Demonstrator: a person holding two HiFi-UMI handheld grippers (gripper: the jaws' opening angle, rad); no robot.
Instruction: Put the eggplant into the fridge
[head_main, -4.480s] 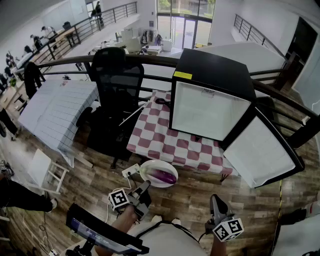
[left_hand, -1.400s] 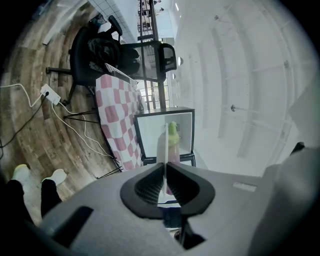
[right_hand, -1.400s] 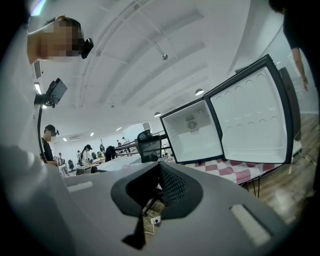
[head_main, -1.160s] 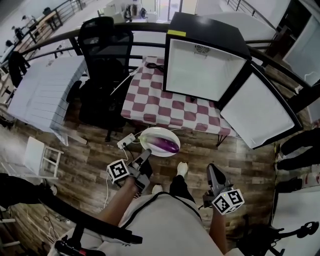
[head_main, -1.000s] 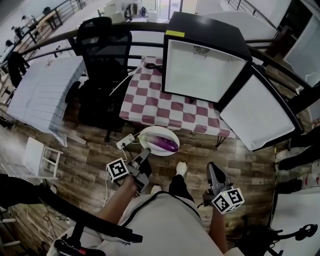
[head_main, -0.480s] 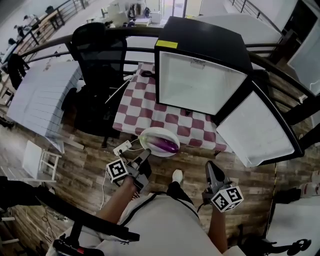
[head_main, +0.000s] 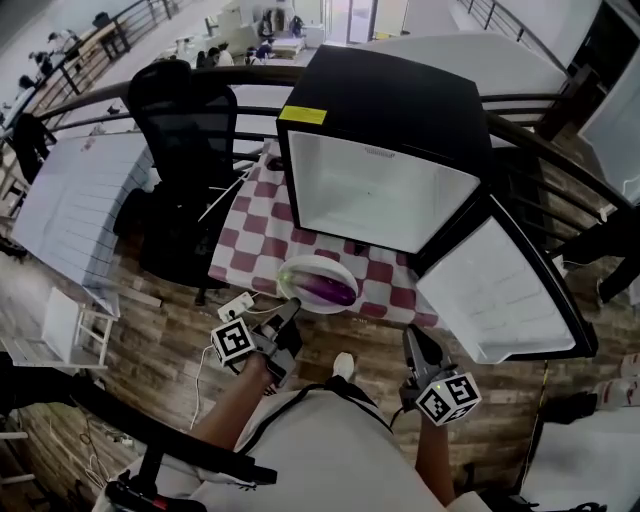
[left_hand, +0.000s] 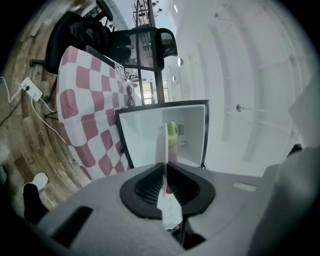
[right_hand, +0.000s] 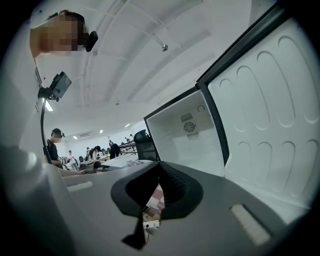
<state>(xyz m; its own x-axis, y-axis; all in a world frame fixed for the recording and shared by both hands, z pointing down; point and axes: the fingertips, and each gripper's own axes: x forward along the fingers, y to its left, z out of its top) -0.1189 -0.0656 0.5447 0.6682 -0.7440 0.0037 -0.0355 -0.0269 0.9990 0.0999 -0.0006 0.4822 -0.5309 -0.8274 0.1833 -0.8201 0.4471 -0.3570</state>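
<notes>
A purple eggplant (head_main: 327, 289) with a green stem lies on a white plate (head_main: 300, 274). My left gripper (head_main: 292, 308) is shut on the plate's near rim and holds it level over the front edge of the checkered table (head_main: 250, 245). In the left gripper view the plate (left_hand: 165, 145) shows edge-on between the jaws, with the eggplant's stem (left_hand: 172, 131) above it. The black fridge (head_main: 380, 190) stands open just beyond, its interior white and bare. My right gripper (head_main: 410, 335) hangs shut and holds nothing, low and right of the plate, near the open door (head_main: 500, 290).
A black office chair (head_main: 185, 130) stands left of the table, with a white-covered table (head_main: 70, 200) further left. A power strip (head_main: 236, 305) and cables lie on the wooden floor. A dark railing (head_main: 545, 160) runs behind the fridge. The person's shoe (head_main: 343, 366) is below the plate.
Both grippers and the plate with the eggplant have advanced toward the fridge. The plate has gone from above the floor to the table's front edge. The fridge looks larger and nearer.
</notes>
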